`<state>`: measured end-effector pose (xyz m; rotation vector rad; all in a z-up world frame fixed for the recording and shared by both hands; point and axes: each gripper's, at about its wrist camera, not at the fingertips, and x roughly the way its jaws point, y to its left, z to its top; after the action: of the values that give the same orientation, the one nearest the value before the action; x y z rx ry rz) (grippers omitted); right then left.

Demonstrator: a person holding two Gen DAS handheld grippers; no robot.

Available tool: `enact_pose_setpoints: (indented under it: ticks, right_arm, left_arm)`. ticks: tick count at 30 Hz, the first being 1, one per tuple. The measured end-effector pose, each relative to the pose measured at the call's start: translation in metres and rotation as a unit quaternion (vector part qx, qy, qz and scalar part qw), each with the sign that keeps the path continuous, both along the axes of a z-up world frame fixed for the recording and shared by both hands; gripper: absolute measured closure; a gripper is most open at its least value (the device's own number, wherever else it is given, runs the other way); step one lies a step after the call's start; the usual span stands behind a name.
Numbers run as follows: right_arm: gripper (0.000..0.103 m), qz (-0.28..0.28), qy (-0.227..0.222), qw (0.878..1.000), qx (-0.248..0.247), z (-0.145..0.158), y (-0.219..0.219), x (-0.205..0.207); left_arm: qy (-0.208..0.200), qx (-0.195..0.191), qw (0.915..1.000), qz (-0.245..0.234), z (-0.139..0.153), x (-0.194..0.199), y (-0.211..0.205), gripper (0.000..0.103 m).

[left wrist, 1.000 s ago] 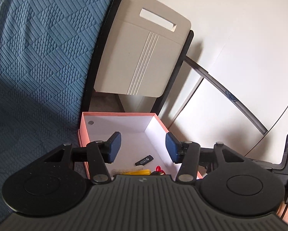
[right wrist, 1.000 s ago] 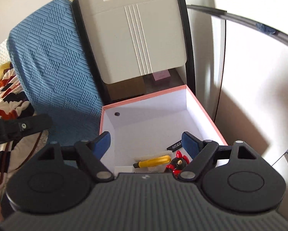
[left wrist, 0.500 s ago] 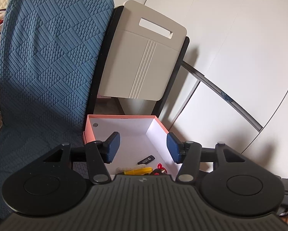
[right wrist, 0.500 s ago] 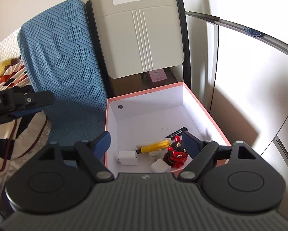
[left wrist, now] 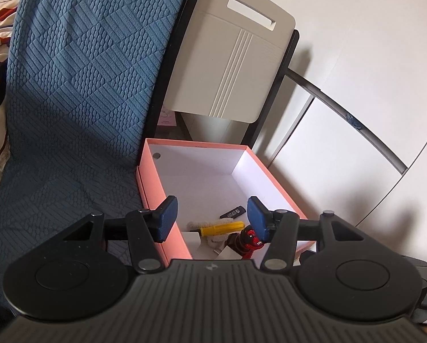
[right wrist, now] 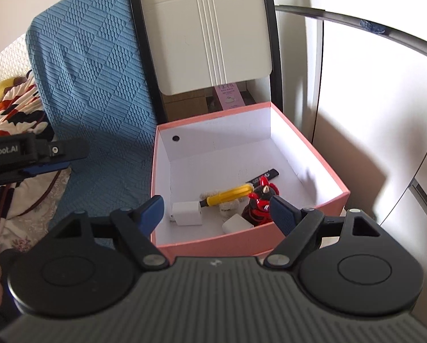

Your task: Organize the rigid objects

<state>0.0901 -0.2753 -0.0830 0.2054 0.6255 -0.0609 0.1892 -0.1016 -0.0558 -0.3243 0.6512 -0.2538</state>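
Both tools, left tool (left wrist: 212, 214) and right tool (right wrist: 214, 211), hang released and empty above the pink box (right wrist: 322, 154); its contents, including the yellow screwdriver (right wrist: 227, 194), appear unsorted.

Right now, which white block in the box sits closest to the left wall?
The larger white charger block, left of the yellow screwdriver.

An open pink box (right wrist: 242, 245) holds a yellow screwdriver (right wrist: 227, 193), red-black figure (right wrist: 257, 204), two white chargers (right wrist: 186, 213) and a black stick (right wrist: 266, 175) at its near end.
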Motion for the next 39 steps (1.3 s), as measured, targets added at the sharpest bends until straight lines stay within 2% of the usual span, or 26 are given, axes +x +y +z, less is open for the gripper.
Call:
enact_pose_setpoints:
  ticks: [8, 10, 13, 14, 15, 18, 21, 23, 27, 28, 29, 32, 39]
  right_arm:
    - [0.02, -0.005, 0.008, 1.0, -0.003, -0.007, 0.007, -0.009]
    - [0.02, -0.005, 0.007, 1.0, -0.004, -0.007, 0.01, -0.011]
    - [0.02, -0.003, 0.003, 1.0, -0.008, -0.008, 0.014, -0.014]
    - [0.02, -0.007, 0.004, 1.0, -0.003, -0.009, 0.014, -0.015]
    - [0.02, -0.01, 0.005, 1.0, 0.004, -0.009, 0.013, -0.016]
    - [0.02, -0.018, 0.007, 1.0, 0.008, -0.01, 0.011, -0.018]
    - [0.02, -0.018, 0.008, 1.0, 0.011, -0.012, 0.009, -0.02]
    - [0.02, -0.015, 0.008, 1.0, 0.015, -0.01, 0.009, -0.021]
    - [0.019, -0.023, 0.002, 1.0, 0.001, -0.007, 0.006, -0.022]
    - [0.014, -0.023, 0.003, 1.0, 0.002, -0.006, 0.005, -0.021]
    - [0.0, -0.026, 0.001, 1.0, 0.002, -0.005, 0.004, -0.021]
    - [0.0, -0.029, -0.011, 0.999, -0.007, -0.001, 0.001, -0.023]
    - [0.0, -0.028, -0.005, 1.0, -0.012, -0.004, 0.002, -0.023]
  left_arm:
    - [0.011, 0.014, 0.9998, 0.002, -0.016, -0.006, 0.009, 0.042]
    - [0.011, 0.014, 0.9998, 0.002, -0.016, -0.007, 0.011, 0.036]
    - [0.012, 0.02, 0.9997, -0.006, -0.015, -0.01, 0.012, 0.034]
    - [0.014, 0.022, 0.9996, -0.006, -0.016, -0.01, 0.011, 0.03]
    - [0.016, 0.025, 0.9995, -0.005, -0.016, -0.01, 0.011, 0.022]
    - [0.018, 0.033, 0.9993, -0.006, -0.018, -0.012, 0.01, 0.014]
    - [0.015, 0.03, 0.9994, -0.004, -0.019, -0.015, 0.01, 0.01]
    - [0.013, 0.029, 0.9995, 0.009, -0.019, -0.017, 0.012, 0.003]
    - [0.008, 0.039, 0.9992, 0.009, -0.016, -0.018, 0.01, 0.001]
    - [0.007, 0.046, 0.9989, 0.008, -0.015, -0.018, 0.009, 0.0]
    - [0.005, 0.054, 0.9985, 0.008, -0.014, -0.019, 0.007, 0.0]
    - [-0.002, 0.07, 0.9975, 0.002, -0.009, -0.021, 0.002, 0.0]
    - [-0.008, 0.072, 0.9974, -0.003, -0.004, -0.025, -0.006, 0.0]
